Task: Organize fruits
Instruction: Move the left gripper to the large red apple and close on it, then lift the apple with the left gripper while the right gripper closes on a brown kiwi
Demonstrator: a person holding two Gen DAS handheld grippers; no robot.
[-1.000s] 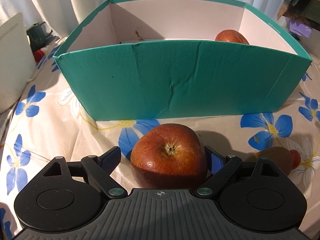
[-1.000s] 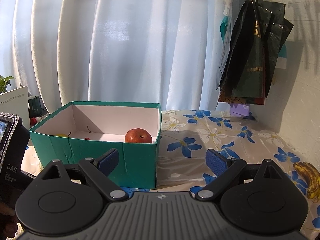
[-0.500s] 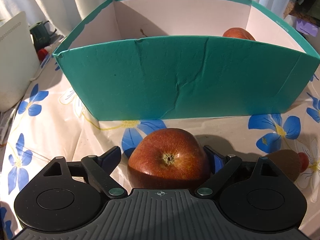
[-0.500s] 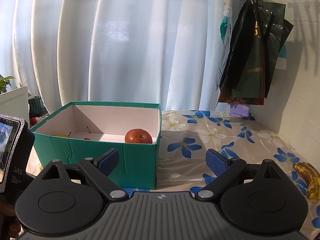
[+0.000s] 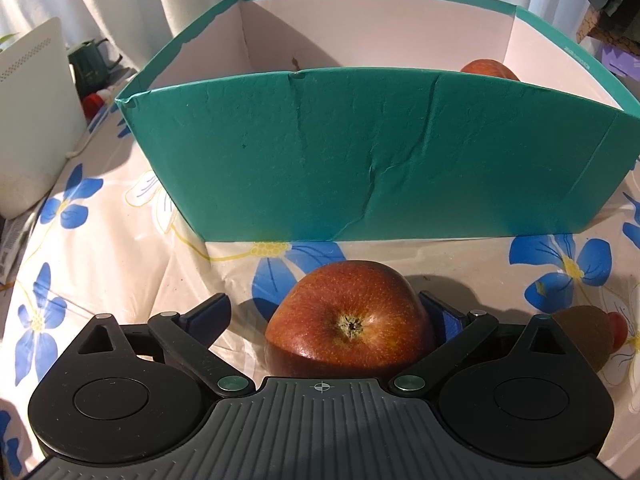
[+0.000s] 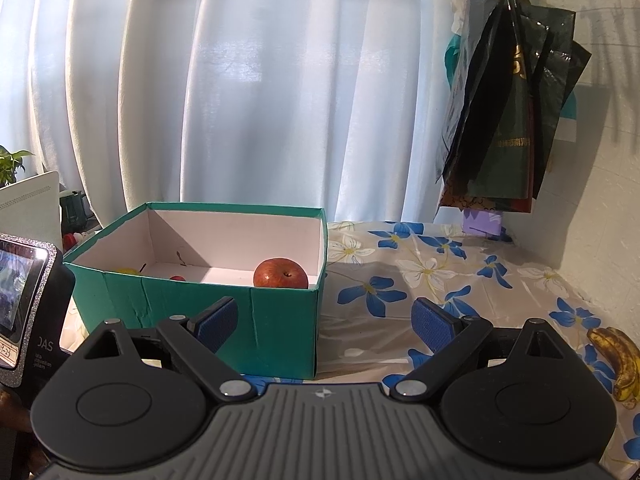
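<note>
A red apple [image 5: 348, 320] lies on the flowered tablecloth between the fingers of my left gripper [image 5: 324, 316], which is open; the right pad is close to the apple, the left pad stands apart. Just beyond is the teal box [image 5: 360, 152], with another red apple [image 5: 488, 69] inside at the back right. In the right wrist view the teal box [image 6: 192, 300] holds that apple [image 6: 280, 274], a yellow fruit [image 6: 128, 271] and a small red fruit [image 6: 177, 278]. My right gripper [image 6: 324, 322] is open and empty, held above the table.
A kiwi [image 5: 586, 336] and a small red fruit [image 5: 618, 326] lie right of my left gripper. Brown bananas [image 6: 618, 360] lie at the table's right edge. A white appliance [image 5: 28, 120] and a green mug [image 5: 90, 66] stand at the left. Bags [image 6: 508, 112] hang on the right wall.
The left gripper has shifted left and slightly back, so the apple sits nearer its right finger and the box looks higher. The right gripper has hardly moved.
</note>
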